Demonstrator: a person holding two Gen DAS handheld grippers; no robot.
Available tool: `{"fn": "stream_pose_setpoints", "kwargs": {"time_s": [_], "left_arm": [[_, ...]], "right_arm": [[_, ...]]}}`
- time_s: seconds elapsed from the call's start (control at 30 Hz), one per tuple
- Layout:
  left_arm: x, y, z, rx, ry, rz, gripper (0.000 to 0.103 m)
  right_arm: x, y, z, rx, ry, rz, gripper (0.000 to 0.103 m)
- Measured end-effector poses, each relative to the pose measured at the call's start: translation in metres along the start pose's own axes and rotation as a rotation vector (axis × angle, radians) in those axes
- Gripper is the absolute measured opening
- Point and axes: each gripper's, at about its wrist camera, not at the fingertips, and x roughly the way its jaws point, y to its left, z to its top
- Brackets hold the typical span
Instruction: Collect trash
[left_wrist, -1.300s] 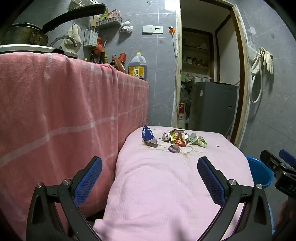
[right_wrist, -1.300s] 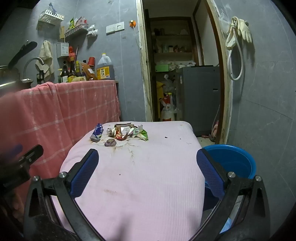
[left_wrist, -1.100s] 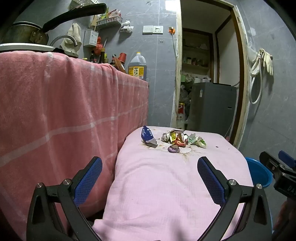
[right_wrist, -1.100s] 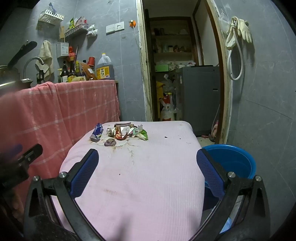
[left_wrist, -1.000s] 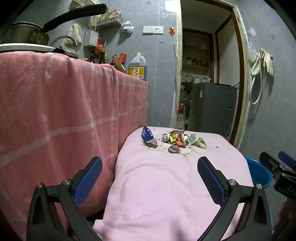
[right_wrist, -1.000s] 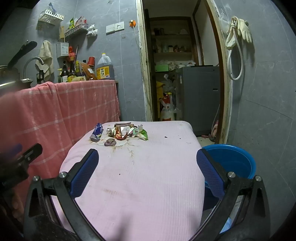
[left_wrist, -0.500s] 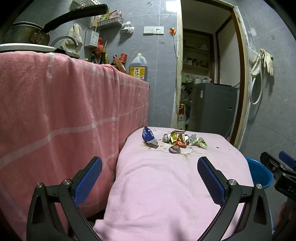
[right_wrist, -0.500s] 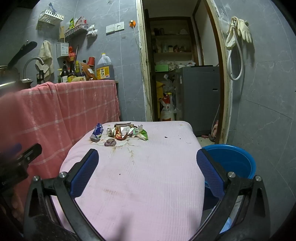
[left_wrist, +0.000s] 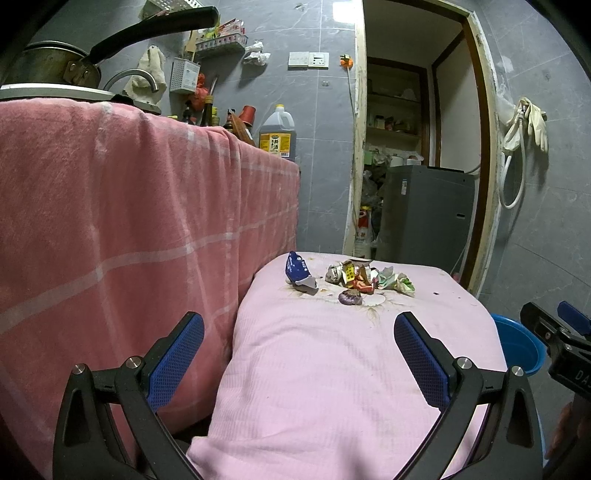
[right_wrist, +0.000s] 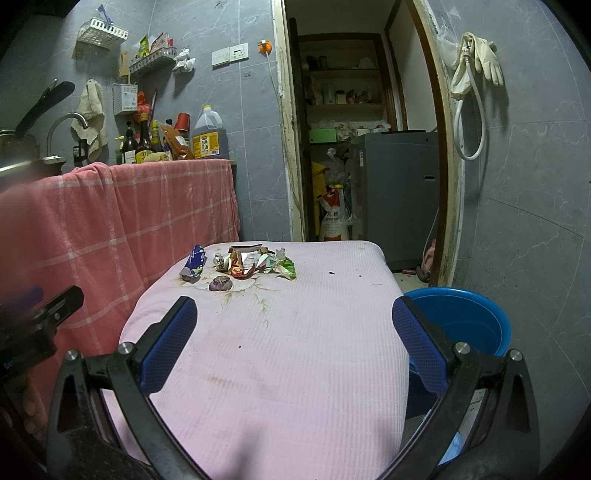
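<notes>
On the pink cloth (right_wrist: 295, 350), the wrappers (right_wrist: 255, 263) look light and crinkly; both grippers' fingers (left_wrist: 177, 354) (right_wrist: 415, 347) spread, pinch a raised fold.

The trash pile (right_wrist: 243, 264) lies on the table (right_wrist: 295, 350) near its far edge, toward the left corner. The bucket (right_wrist: 465, 321) sits on the floor just beside the table's right edge.

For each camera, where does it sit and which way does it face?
Left wrist: on the left claw, facing the trash on the pink cloth; right claw at right edge.
Right wrist: on the right claw, facing the same trash; left claw at left edge.
Both share the bucket.
</notes>
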Motion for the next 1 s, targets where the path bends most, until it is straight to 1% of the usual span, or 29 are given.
{"fn": "stream_pose_setpoints", "kwargs": {"time_s": [1.0], "left_arm": [[0.0053,0.0016,-0.0062,-0.003,0.007,-0.001,0.101]], "right_arm": [[0.0008,-0.0003,-0.0007,0.001,0.001,0.000,0.103]]}}
